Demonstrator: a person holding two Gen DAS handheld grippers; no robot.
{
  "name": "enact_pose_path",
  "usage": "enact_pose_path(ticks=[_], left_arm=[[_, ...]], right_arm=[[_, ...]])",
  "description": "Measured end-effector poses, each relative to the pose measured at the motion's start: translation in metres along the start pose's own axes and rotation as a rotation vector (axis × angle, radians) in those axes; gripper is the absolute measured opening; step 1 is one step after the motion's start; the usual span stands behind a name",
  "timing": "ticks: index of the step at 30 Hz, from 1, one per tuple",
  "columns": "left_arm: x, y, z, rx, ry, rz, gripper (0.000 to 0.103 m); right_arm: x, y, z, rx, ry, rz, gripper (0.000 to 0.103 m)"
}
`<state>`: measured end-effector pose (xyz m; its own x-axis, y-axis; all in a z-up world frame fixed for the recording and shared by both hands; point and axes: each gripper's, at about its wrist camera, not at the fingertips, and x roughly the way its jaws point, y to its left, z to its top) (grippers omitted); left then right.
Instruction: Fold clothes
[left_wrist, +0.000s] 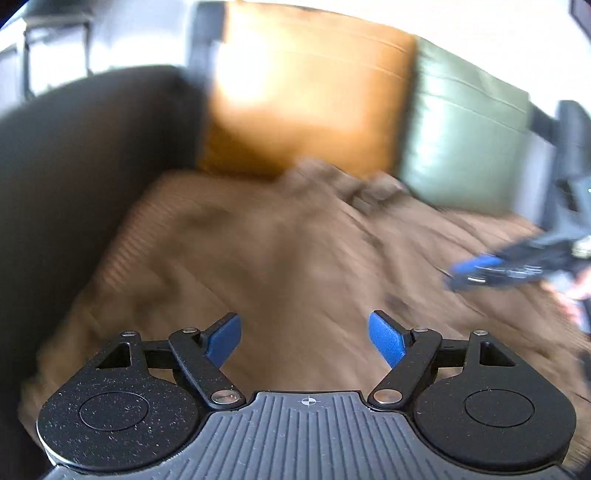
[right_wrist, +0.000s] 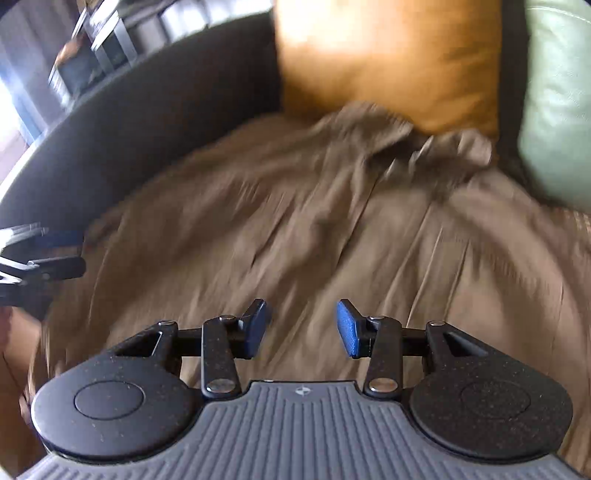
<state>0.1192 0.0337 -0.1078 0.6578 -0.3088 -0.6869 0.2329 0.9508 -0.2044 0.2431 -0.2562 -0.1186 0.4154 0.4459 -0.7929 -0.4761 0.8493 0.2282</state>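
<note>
Sofa (right_wrist: 155, 110), brown garment (right_wrist: 295, 229) spread, left gripper (left_wrist: 304, 338), right gripper (right_wrist: 301, 328) spread wide

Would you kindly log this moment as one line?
left hand-held gripper: open, empty | right hand-held gripper: open, empty | brown garment: spread, unfolded

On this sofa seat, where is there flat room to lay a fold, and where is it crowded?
The flattest stretch is the brown garment in front of both open grippers, left gripper and right gripper, bordered by the dark sofa arm. It is crowded at the back, where fabric bunches against the orange cushion and green cushion.
</note>
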Motion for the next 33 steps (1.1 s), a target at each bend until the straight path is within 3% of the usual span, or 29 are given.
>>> enact_pose_path(ticks=[2,7,11,15,20,26,28,29,30,31,32,33], left_arm=[[0.001,-0.024,-0.019,-0.004,0.032,-0.053,0.085],[0.024,-0.069,-0.059,-0.036,0.106,-0.129,0.085],[0.039,-0.091,-0.066,0.018,0.082,-0.090,0.086],[0.058,-0.090,-0.065,-0.027,0.079,-0.133,0.086],[0.081,-0.084,-0.065,-0.080,0.082,-0.148,0.086],[0.091,-0.082,-0.061,-0.104,0.048,-0.158,0.086],[0.092,-0.082,-0.059,-0.110,0.037,-0.148,0.083],[0.094,-0.082,-0.058,-0.109,0.034,-0.128,0.073],[0.096,-0.083,-0.058,-0.107,0.030,-0.108,0.063],[0.098,-0.082,-0.057,-0.122,0.038,-0.115,0.035],[0.099,-0.080,-0.057,-0.147,0.054,-0.140,0.023],[0.101,-0.079,-0.057,-0.172,0.070,-0.165,0.023]], right_arm=[[0.001,0.012,0.000,-0.039,0.019,-0.026,0.046],[-0.003,0.000,0.023,-0.016,-0.050,-0.144,0.047],[0.004,-0.014,0.052,-0.028,-0.114,-0.239,0.051],[0.039,-0.027,0.088,-0.106,-0.157,-0.340,0.057],[0.083,-0.045,0.117,-0.347,-0.110,-0.475,0.069],[0.113,-0.068,0.125,-0.408,-0.047,-0.487,0.070],[0.121,-0.072,0.122,-0.412,-0.015,-0.477,0.061],[0.125,-0.073,0.121,-0.409,0.014,-0.479,0.027],[0.127,-0.075,0.120,-0.399,0.034,-0.478,0.009],[0.125,-0.077,0.120,-0.378,0.030,-0.474,0.009],[0.120,-0.077,0.120,-0.361,0.011,-0.476,0.009],[0.113,-0.078,0.120,-0.351,-0.010,-0.482,0.007]])
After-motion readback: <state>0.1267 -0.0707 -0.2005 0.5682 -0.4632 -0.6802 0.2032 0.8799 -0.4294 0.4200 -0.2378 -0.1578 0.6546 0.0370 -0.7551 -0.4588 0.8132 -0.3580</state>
